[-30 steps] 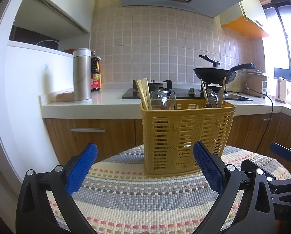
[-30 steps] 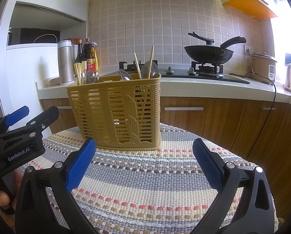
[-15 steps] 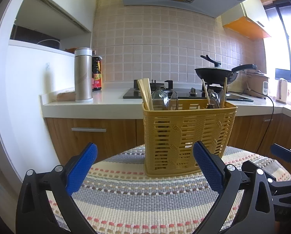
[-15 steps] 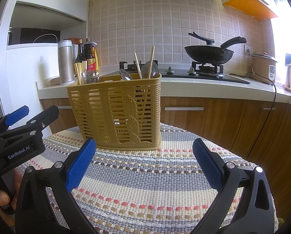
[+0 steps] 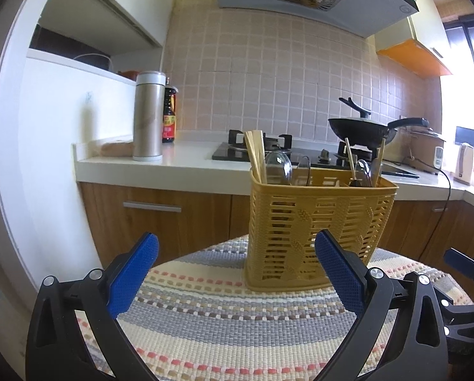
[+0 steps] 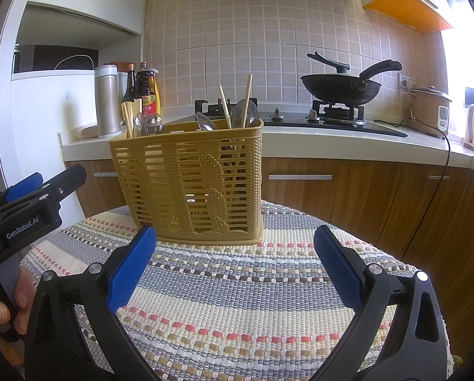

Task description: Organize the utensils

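Utensils stand upright in a yellow woven-pattern plastic basket that sits on the bench, a round top covered by a striped woven cloth. Wooden chopsticks and clear plastic spoons lean at its right end as the right wrist view shows it, and a bundle of chopsticks with more clear spoons fills the left end. The left gripper hangs just short of the basket with its blue-padded fingers spread wide and nothing between them; the right gripper is likewise wide apart and empty, facing the basket's long side. Nothing lies loose on the cloth, so the sorting looks largely done, or a regrouping inside the basket remains. For any further pick, approach from above the rim, close on a single handle well clear of its neighbours, and lift straight up so that the light basket does not tip or slide on the cloth.
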Tool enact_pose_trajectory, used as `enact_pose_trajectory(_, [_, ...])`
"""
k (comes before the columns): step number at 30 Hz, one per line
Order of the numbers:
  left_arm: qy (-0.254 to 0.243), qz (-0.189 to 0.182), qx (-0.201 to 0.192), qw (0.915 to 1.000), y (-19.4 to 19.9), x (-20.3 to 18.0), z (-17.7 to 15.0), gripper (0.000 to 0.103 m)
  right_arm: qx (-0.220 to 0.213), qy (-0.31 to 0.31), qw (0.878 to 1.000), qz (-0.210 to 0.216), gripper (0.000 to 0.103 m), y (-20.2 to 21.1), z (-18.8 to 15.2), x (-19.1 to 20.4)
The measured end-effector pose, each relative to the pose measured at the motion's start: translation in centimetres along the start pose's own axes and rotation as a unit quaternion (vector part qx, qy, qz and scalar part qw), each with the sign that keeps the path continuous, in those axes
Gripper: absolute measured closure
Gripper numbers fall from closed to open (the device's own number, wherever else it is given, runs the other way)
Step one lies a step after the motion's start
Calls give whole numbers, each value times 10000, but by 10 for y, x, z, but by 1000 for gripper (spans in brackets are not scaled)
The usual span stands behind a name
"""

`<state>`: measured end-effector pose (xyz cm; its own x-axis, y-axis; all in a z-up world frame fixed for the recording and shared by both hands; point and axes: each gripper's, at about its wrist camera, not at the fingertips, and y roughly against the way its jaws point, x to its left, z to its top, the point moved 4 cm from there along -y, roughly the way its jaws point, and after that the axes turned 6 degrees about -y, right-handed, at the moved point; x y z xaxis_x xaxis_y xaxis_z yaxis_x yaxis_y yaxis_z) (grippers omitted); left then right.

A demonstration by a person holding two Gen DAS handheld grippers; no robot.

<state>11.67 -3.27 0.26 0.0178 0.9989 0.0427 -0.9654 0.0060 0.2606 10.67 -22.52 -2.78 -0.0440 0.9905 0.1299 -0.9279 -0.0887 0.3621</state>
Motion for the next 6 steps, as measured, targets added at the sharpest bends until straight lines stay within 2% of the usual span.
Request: enact_pose_trajectory(6, [-106,-48,-24,9999,1,-4,0,7,0,-6,10000,3,8,1,0,0])
